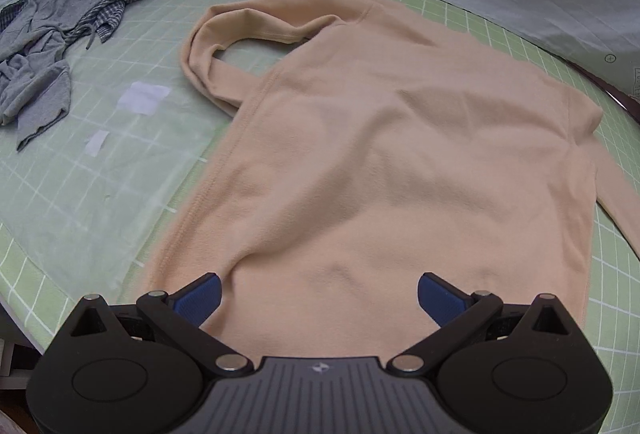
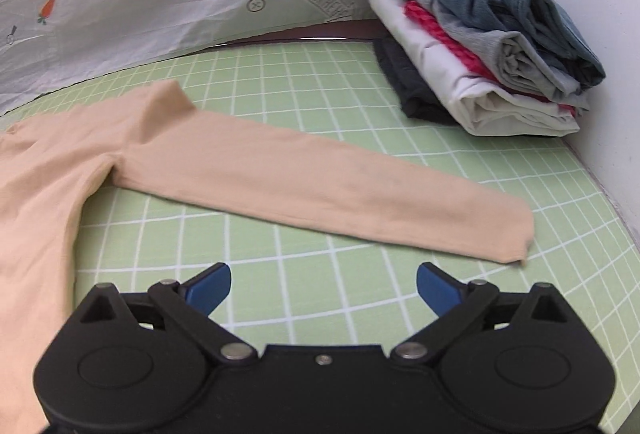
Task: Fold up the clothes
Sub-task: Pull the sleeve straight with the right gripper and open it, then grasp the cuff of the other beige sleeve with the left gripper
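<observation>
Peach fleece sweater (image 1: 380,162) lies flat on our green gridded mat (image 2: 320,82), its hem cut off behind our left gripper (image 1: 319,298), jaws wide, empty. Only our right gripper (image 2: 324,288), equally spread and empty, sees the straight sleeve (image 2: 320,190) and, at two o'clock, the stack of folded clothes (image 2: 488,46).

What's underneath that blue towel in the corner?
Under the blue towel lie a grey garment, something pink, a white piece and a dark one at the bottom. Anything deeper inside the folds is covered.
</observation>
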{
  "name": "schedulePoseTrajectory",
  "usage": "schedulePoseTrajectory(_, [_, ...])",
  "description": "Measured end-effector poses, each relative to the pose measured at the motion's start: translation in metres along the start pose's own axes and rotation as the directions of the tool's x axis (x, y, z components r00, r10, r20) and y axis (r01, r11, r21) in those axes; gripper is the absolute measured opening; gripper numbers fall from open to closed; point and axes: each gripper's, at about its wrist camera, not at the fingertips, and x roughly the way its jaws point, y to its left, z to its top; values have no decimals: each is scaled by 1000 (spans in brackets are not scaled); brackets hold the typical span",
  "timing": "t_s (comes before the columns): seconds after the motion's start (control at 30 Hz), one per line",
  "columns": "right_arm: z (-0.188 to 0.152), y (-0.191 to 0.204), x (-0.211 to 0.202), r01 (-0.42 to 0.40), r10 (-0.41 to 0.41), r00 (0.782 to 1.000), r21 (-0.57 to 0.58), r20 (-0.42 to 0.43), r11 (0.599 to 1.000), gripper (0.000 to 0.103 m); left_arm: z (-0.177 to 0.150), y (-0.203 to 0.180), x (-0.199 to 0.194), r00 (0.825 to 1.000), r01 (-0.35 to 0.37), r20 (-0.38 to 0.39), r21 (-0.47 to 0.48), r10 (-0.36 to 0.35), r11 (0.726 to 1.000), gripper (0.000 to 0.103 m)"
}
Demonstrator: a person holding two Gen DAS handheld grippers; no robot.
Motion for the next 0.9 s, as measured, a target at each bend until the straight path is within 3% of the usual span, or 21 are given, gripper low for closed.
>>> schedulePoseTrajectory(0.27, [-16, 91, -10, -56, 55, 998, -59, -25, 997, 101, 35, 82, 5, 1000, -6, 11, -62, 6, 998, 93])
schedulePoseTrajectory(0.43, [-25, 139, -9, -55, 53, 998, -42, -34, 998, 101, 63, 115, 24, 999, 54, 1, -50, -54, 997, 77])
schedulePoseTrajectory(0.47, [-27, 148, -8, -49, 48, 998, -32, -40, 998, 101, 70, 120, 29, 998, 70, -2, -39, -70, 997, 75])
schedulePoseTrajectory(0.53, [-32, 164, -3, -32, 32, 998, -8, -58, 999, 101, 85, 127, 37, 995, 99, -1, 0, -99, 995, 61])
schedulePoseTrajectory(0.6, [-38, 179, 0, 7, -6, 998, 19, -63, 1000, 101, 102, 132, 44, 992, 127, 5, 45, -128, 991, 56])
schedulePoseTrajectory(0.73, [-44, 198, 1, 85, -81, 995, 72, -58, 994, 102, 135, 137, 61, 979, 206, -4, 87, -206, 975, 55])
schedulePoseTrajectory(0.9, [-45, 193, 7, 127, -116, 991, 217, -65, 968, 103, 165, 129, 87, 959, 282, -33, 144, -280, 948, 57])
